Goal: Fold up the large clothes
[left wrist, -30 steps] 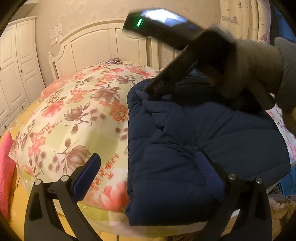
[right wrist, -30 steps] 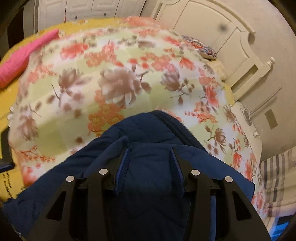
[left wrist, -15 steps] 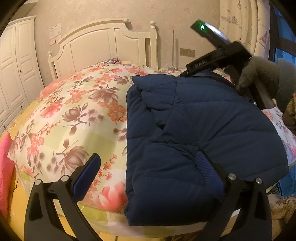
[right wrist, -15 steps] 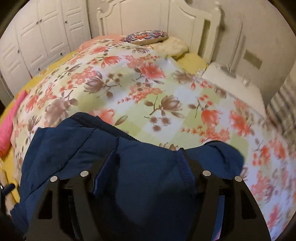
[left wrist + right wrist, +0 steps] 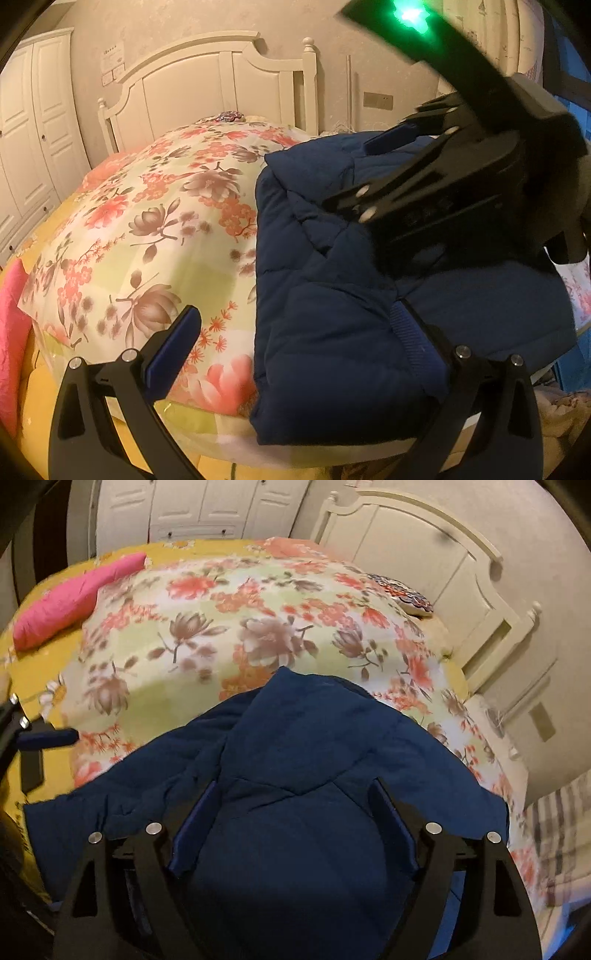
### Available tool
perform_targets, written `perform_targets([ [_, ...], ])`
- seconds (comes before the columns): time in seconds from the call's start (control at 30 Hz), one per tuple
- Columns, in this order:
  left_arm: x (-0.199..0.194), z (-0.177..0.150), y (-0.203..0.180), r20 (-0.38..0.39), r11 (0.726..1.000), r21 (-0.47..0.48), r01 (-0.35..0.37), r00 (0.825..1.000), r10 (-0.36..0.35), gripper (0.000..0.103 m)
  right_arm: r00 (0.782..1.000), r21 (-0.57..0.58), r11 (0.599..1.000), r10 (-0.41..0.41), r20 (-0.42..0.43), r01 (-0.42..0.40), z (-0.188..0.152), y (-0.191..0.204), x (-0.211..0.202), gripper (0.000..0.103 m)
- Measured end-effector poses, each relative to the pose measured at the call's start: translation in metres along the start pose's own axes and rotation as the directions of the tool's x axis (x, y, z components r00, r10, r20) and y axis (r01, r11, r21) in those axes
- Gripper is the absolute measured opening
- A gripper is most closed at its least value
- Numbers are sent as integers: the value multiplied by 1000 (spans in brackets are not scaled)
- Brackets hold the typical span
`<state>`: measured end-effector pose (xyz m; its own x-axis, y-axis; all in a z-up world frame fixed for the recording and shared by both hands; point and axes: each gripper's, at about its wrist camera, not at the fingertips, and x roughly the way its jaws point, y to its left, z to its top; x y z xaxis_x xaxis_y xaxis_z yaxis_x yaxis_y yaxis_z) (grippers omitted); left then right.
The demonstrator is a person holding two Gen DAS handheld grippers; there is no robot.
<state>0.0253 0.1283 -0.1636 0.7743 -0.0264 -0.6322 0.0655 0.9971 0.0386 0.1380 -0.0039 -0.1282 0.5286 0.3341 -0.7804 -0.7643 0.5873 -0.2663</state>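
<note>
On floral quilt (image 5: 147,206): navy jacket (image 5: 332,295); pink pillow (image 5: 70,598) well apart.

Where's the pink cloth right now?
In the right wrist view, the pink cloth lies upper left on the yellow sheet, beside the floral quilt, well away from the jacket.

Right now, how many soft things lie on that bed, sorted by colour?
Navy blue: 1, puffer jacket
Floral: 1, quilt
Pink: 1, rolled blanket
Multicoloured: 1, patterned cushion
Total: 4
</note>
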Motion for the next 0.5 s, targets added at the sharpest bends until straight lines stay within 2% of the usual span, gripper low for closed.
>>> perform_targets([
  [0.07,-5,4,3,-13,1000,-6,15,1000,-15,101,999,49,999,0,51,-3,-7,-10,-22,77],
  [0.13,-13,10,10,-33,997,-37,64,997,-66,101,994,75,997,-17,112,9,-20,-17,-50,78],
  [0.2,-28,23,19,-15,991,-67,118,993,-119,101,988,112,994,-28,154,10,-38,-28,-74,79],
  [0.37,-53,75,11,100,1000,22,-8,995,6,101,978,215,976,-32,204,-13,-95,-44,-110,80],
  [0.5,-31,94,-15,91,989,113,-96,992,86,101,971,256,965,-6,240,-57,-128,-30,-122,80],
])
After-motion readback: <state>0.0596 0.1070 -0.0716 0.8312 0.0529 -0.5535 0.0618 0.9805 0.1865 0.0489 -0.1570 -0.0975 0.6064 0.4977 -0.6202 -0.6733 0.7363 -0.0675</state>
